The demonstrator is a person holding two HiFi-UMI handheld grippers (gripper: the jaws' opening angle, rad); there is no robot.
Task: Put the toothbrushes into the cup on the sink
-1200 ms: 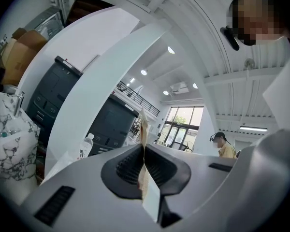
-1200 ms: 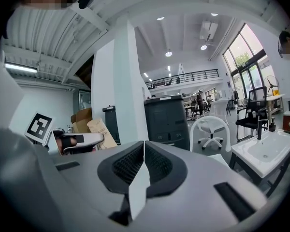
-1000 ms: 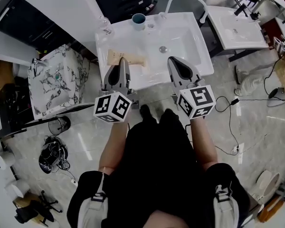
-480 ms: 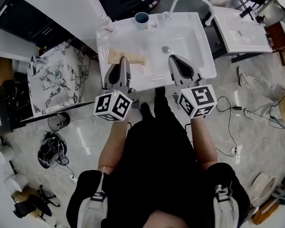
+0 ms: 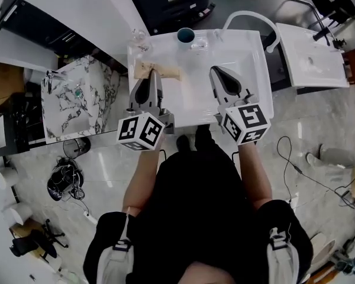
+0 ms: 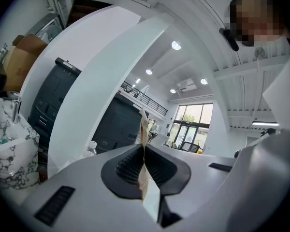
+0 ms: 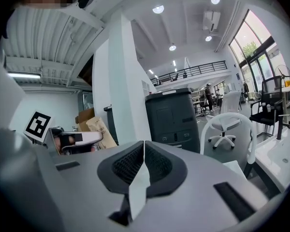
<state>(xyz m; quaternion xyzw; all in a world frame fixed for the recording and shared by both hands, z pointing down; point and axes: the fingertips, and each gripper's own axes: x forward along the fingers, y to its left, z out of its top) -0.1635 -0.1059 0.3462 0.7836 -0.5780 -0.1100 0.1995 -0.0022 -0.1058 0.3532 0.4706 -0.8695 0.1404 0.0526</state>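
Note:
A white sink (image 5: pixel 248 70) stands in front of me, with a dark teal cup (image 5: pixel 185 35) on its back rim. My left gripper (image 5: pixel 152 74) is over the sink's left part, shut on a flat tan toothbrush package (image 5: pixel 168 72). In the left gripper view the package (image 6: pixel 144 124) is edge-on, pinched between the shut jaws of that gripper (image 6: pixel 144 146). My right gripper (image 5: pixel 216 71) hangs over the basin's right half. In its own view this gripper (image 7: pixel 144 144) is shut with nothing in it, and the package (image 7: pixel 97 127) shows at the left.
A clear bottle (image 5: pixel 139 39) and a small clear glass (image 5: pixel 199 42) stand on the sink's back rim beside the cup. A white arched pipe (image 5: pixel 251 18) rises at the back right. A marble-patterned unit (image 5: pixel 77 99) is at the left, a second sink (image 5: pixel 313 58) at the right.
The view has shifted toward the sink, which now sits farther right and closer to the grippers. Both grippers keep their pose, the left still holding the package.

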